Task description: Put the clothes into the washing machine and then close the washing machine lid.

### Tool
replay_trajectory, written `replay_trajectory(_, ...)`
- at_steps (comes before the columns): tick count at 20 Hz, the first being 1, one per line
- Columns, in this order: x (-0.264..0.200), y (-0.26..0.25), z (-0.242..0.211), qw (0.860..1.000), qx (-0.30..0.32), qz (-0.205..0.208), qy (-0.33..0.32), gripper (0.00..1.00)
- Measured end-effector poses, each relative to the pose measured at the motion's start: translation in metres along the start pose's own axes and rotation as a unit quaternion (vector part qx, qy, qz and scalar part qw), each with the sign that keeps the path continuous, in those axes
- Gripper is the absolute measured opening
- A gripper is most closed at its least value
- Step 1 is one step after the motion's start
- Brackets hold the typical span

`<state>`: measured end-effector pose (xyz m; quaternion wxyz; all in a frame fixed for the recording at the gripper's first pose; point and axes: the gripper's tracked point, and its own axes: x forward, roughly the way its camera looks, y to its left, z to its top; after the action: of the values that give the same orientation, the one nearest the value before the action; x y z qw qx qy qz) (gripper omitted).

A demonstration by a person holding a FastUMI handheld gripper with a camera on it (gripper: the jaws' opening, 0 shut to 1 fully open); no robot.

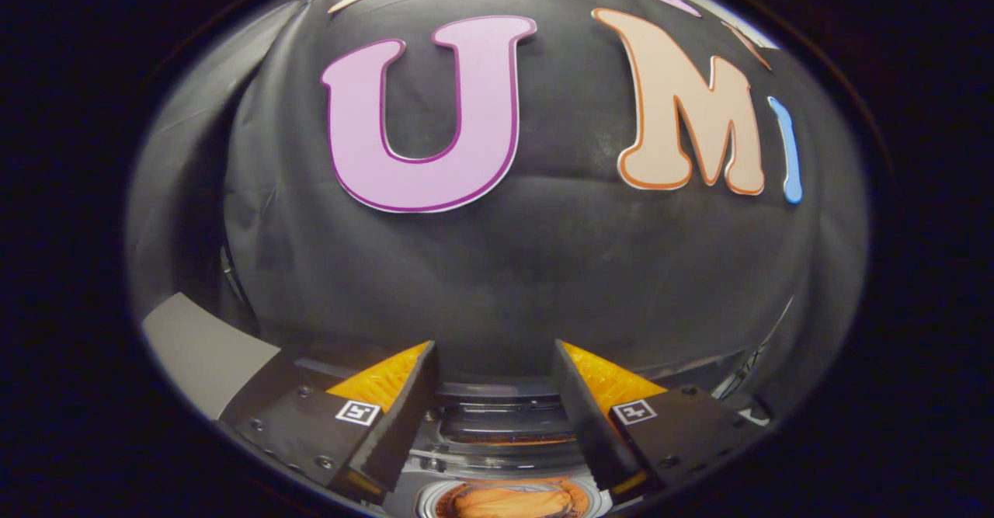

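My gripper is raised and looks mostly at the black cloth wall of the booth, with its two fingers spread well apart and nothing held between them. One finger slants in from one side and the other from the opposite side, and the wide gap between their tips frames only the dark cloth. Each finger carries a small square black-and-white marker on its mount. Low down in the gap between the fingers, below the tips and close under me, I see the top of the washing machine: a dark, glossy, stepped rim with curved ridges, lying just beneath the gripper. Nearer still, at the very bottom between the finger bases, there is a round opening with a pale ring around it, and inside it lies something orange and folded, the clothes, sitting within that ring rather than in my grip. I cannot tell from here whether a lid lies over that opening or stands open. Off beyond the first finger, a flat grey panel juts up at an angle against the cloth, well apart from the fingers. On the far side, past the other finger, a thin pale edge curves down along the cloth toward the machine.
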<state>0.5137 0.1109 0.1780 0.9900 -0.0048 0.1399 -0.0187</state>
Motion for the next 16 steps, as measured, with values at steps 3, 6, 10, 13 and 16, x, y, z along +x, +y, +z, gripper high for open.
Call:
replay_trajectory(3,-0.003,-0.001,0.002,1.000,-0.005,-0.003,-0.006,0.93)
replay_trajectory(6,-0.018,-0.003,0.000,1.000,-0.004,-0.006,-0.018,0.93)
replay_trajectory(10,-0.041,-0.001,-0.006,1.000,-0.005,-0.006,-0.026,0.93)
replay_trajectory(13,-0.060,-0.001,-0.013,0.999,-0.005,-0.008,-0.030,0.93)
replay_trajectory(16,-0.079,0.000,-0.023,0.999,-0.004,-0.009,-0.035,0.93)
